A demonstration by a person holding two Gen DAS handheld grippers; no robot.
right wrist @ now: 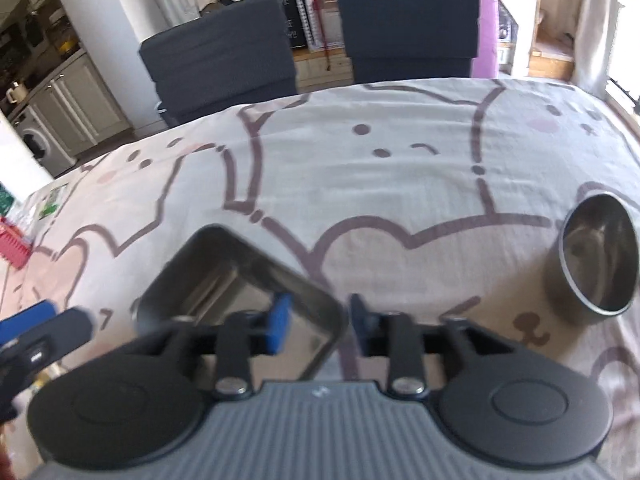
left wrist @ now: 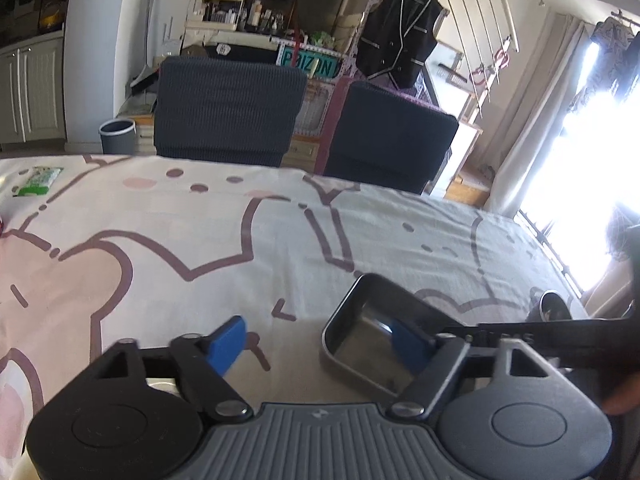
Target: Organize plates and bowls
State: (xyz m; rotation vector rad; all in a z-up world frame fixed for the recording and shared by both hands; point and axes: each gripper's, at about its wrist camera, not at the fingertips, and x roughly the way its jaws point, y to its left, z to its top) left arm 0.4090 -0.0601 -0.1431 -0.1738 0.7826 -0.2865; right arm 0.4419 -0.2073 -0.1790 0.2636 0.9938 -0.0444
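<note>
**Q:** What sits in front of you on the tabletop [right wrist: 400, 184]?

**A:** A cloth with pink and brown cartoon outlines covers it. Close in front of me rests a square steel tray [right wrist: 224, 276], shallow, with rounded corners, turned so that one corner points away from me. Off to my right, well apart from the tray, a round steel bowl [right wrist: 596, 264] stands upright.

**Q:** How are your jaws set?

**A:** My right gripper [right wrist: 320, 320] has its jaws partly open. One blue pad is inside the tray, the other just outside it, so the tray's near right rim lies between them. I cannot tell whether either pad touches the metal. My left gripper [left wrist: 320, 340] has its jaws spread wide. Its right pad reaches over the tray's [left wrist: 376, 340] hollow, and its left pad hangs over bare cloth, gripping nothing.

**Q:** Anything else nearby?

**A:** Two dark upholstered chairs [left wrist: 228, 112] stand at the far edge. A green and white packet [left wrist: 38, 180] lies at the far left of the cloth. From the left wrist view, the bowl [left wrist: 554, 306] shows small at the right.
</note>
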